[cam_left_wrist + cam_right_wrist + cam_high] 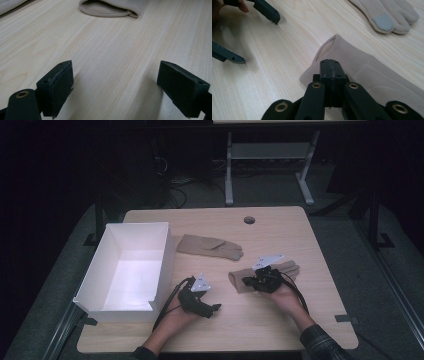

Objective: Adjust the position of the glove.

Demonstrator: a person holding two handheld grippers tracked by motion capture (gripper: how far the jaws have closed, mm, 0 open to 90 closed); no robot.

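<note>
The near glove (372, 75) lies flat on the table (274, 62) right under your right gripper (331, 65), cuff just past the tips; those jaws are pressed together with no cloth visibly between them. Your left gripper (120, 85) stands wide open over bare wood, the cuff well ahead. The second glove (387, 15) lies farther off.

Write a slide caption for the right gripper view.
Right hand-held gripper shut on the near beige glove's cuff on the wooden table.
</note>
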